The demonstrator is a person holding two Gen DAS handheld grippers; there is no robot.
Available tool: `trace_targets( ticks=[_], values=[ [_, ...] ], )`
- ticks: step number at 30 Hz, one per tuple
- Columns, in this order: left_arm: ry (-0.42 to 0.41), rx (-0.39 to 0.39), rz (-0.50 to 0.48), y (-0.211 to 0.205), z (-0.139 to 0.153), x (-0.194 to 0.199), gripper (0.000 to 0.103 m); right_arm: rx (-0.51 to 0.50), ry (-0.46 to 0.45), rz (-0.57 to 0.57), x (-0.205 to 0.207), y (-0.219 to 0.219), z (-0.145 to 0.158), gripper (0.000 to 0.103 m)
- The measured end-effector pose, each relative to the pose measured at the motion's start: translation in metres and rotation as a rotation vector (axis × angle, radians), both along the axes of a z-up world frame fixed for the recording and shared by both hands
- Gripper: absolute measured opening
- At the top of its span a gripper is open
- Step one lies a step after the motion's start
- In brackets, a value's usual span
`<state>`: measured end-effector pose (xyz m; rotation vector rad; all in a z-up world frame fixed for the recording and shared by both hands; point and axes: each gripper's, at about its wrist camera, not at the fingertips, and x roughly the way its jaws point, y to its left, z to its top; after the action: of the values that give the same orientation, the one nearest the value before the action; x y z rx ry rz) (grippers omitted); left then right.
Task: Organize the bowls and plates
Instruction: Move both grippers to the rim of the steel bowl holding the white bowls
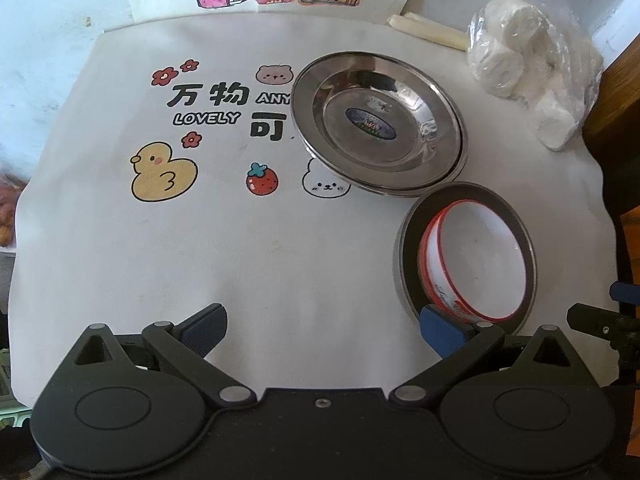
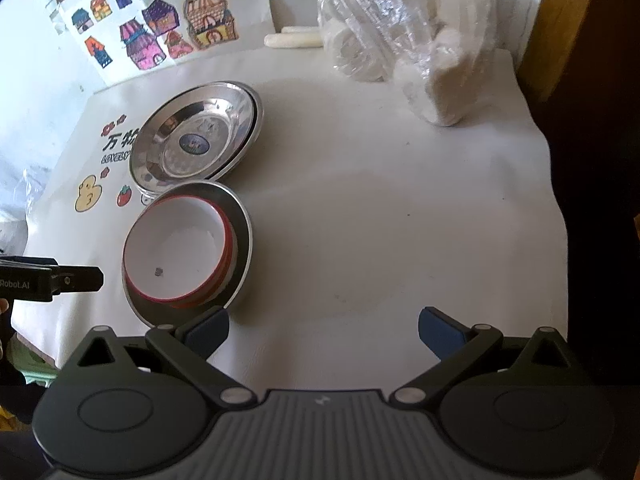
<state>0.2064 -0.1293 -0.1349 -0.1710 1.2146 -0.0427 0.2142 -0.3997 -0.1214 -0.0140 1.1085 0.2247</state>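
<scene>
A white cartoon-printed tablecloth covers the table; house drawings hang on the pale wall, wooden furniture alongside

Home: cartoon-print tablecloth, child's house drawings on wall.

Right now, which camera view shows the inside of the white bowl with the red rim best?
The right wrist view: the white bowl lies open toward this camera inside the metal bowl, and its whole floor shows. The left wrist view shows the same bowl more from the side, its near rim behind the left gripper's fingertip.
</scene>
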Motion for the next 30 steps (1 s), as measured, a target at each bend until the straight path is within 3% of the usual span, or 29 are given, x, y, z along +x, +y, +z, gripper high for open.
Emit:
trace_targets(
  ticks=[30],
  values=[
    [0.02,0.064,-0.011,-0.017,-0.004,0.022,0.102,-0.009,0.043,0.084,0.039,0.001,-0.01,0.103]
  ],
)
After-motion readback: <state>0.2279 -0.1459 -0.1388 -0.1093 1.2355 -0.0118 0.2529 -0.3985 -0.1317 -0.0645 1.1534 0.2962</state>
